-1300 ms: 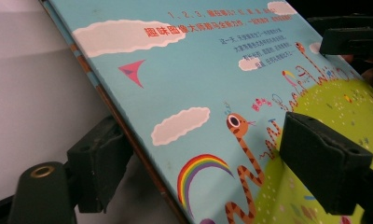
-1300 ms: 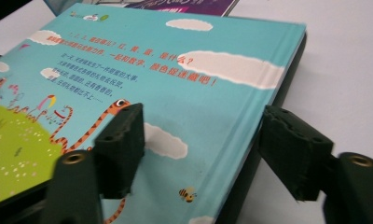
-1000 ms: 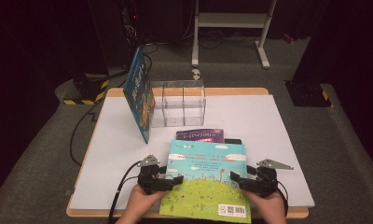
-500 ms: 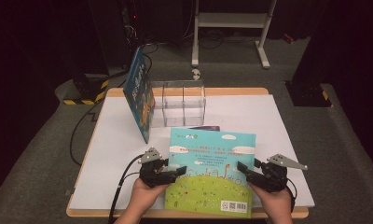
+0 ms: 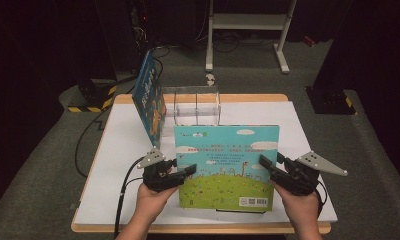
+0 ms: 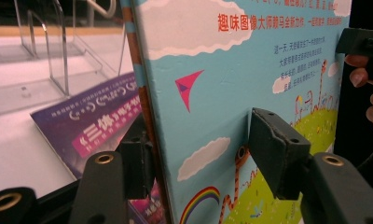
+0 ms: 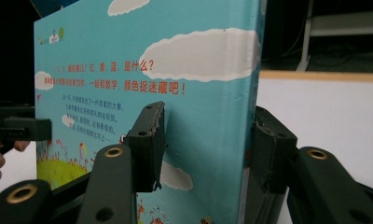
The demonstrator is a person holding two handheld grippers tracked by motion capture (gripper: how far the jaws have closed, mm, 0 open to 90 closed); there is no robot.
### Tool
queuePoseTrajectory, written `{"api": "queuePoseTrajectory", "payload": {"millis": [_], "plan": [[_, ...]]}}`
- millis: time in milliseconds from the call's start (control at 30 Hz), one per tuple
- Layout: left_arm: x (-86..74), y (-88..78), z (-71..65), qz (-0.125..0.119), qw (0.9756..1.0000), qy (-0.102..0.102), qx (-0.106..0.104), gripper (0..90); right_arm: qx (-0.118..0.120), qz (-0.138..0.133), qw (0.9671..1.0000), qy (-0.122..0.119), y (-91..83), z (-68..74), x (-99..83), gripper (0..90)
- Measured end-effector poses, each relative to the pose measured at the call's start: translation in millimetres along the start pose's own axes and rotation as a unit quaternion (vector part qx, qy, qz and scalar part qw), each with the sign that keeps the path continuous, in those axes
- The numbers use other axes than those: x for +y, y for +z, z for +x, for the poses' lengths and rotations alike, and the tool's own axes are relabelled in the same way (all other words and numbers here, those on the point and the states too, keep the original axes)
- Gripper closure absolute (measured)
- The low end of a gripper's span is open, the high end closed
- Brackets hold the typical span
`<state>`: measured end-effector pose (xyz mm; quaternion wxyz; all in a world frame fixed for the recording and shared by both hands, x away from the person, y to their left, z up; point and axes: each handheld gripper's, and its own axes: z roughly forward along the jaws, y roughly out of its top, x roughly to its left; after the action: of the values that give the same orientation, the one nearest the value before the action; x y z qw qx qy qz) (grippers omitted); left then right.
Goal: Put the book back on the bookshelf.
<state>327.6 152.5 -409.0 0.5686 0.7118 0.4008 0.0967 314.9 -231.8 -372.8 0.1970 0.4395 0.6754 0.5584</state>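
Observation:
A turquoise picture book (image 5: 225,160) with clouds and a green hill stands nearly upright above the near half of the table, its back cover toward me. My left gripper (image 5: 188,172) clamps its left edge and my right gripper (image 5: 265,165) its right edge. In the left gripper view the book (image 6: 250,84) sits between the pads (image 6: 138,161) of the left gripper (image 6: 203,154). The right gripper view has the book's edge (image 7: 128,56) pinched in the right gripper (image 7: 208,144). Both pairs of jaws have just been closing on the book.
A purple book (image 6: 91,116) lies flat on the white table (image 5: 308,130) under the raised one. A clear acrylic rack (image 5: 195,107) stands at the back centre, with a blue book (image 5: 149,97) leaning against its left side. A cable trails off the table's left front.
The turquoise book has gone from lying flat to standing nearly upright, lifted off the purple book. Both hands rose with it and the jaws narrowed on its edges.

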Motion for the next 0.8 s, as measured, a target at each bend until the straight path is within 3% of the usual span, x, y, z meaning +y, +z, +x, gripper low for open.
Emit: {"api": "queuePoseTrajectory", "payload": {"millis": [167,300,500,800], "plan": [[12.3,-2.0,2.6,-0.018,0.9997,0.013,0.012,46.0,-0.001,-0.019,0.9998,-0.010,3.5,2.4,11.5,51.5],[22.0,-1.7,5.6,-0.030,0.9986,0.035,0.025,45.9,-0.002,-0.029,0.9994,-0.018,7.2,4.6,17.8,51.0],[28.5,7.8,16.1,-0.048,0.9974,0.039,0.036,45.1,-0.008,-0.036,0.9992,-0.014,22.3,-1.8,22.8,50.6],[41.8,15.2,29.1,-0.089,0.9936,0.053,0.044,43.0,-0.016,-0.057,0.9977,-0.031,37.3,-2.3,37.6,50.3]]}}
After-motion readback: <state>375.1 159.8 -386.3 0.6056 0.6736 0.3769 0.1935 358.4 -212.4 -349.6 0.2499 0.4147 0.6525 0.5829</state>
